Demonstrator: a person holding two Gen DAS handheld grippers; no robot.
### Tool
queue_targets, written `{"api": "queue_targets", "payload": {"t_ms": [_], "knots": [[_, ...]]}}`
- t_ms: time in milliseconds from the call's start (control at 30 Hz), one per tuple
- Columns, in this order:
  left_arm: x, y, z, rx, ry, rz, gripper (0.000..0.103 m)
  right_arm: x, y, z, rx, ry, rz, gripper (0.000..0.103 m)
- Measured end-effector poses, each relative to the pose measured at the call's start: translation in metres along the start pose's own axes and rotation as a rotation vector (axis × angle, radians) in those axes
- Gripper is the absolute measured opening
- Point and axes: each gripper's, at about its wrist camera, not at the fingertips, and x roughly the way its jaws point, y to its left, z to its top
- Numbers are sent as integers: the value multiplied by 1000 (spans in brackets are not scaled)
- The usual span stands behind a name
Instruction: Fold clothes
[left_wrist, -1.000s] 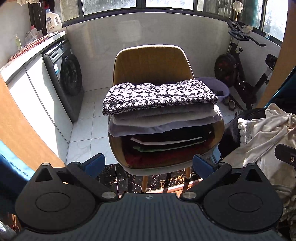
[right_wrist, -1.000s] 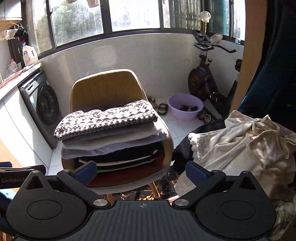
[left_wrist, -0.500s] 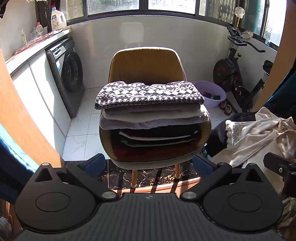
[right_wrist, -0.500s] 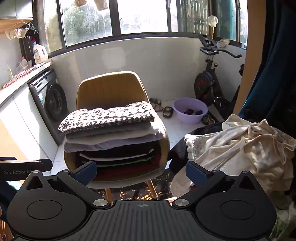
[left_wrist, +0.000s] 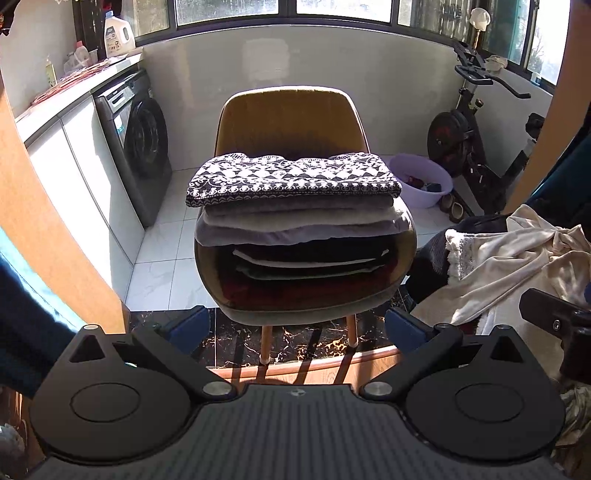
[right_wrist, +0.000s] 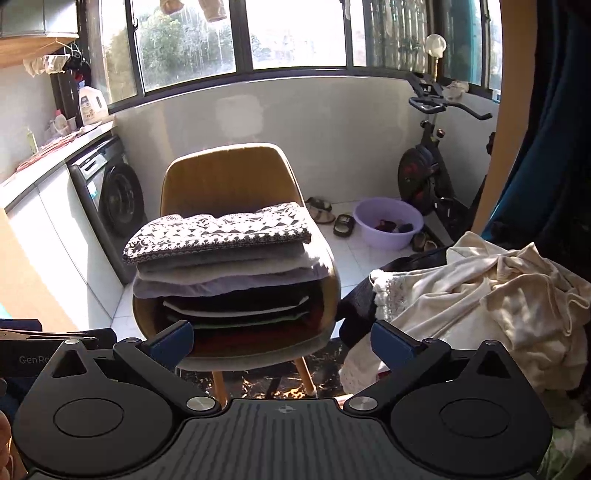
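Observation:
A stack of folded clothes (left_wrist: 299, 236) fills the seat of a brown chair (left_wrist: 290, 122), with a black-and-white patterned piece (left_wrist: 293, 177) on top. The same stack (right_wrist: 229, 273) and patterned piece (right_wrist: 218, 230) show in the right wrist view. A heap of unfolded cream clothes (left_wrist: 509, 258) lies to the right, over a dark garment; it also shows in the right wrist view (right_wrist: 480, 295). My left gripper (left_wrist: 297, 326) is open and empty, well short of the chair. My right gripper (right_wrist: 282, 339) is open and empty, between chair and heap.
A washing machine (left_wrist: 136, 144) and white cabinets stand at the left. An exercise bike (left_wrist: 476, 147), a purple basin (left_wrist: 424, 181) and slippers (right_wrist: 332, 218) are at the back right. A wooden edge (left_wrist: 306, 369) runs below the chair legs. A dark curtain (right_wrist: 546, 147) hangs at the right.
Both grippers have pulled back from the chair, so the stack looks smaller and farther away. Both stay open and empty.

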Motion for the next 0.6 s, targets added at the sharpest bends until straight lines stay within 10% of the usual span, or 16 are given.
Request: {"api": "queue_targets", "payload": {"t_ms": [600], "knots": [[10, 3, -1, -22, 42, -30, 103, 7, 1, 3, 2, 12, -19, 102]]}}
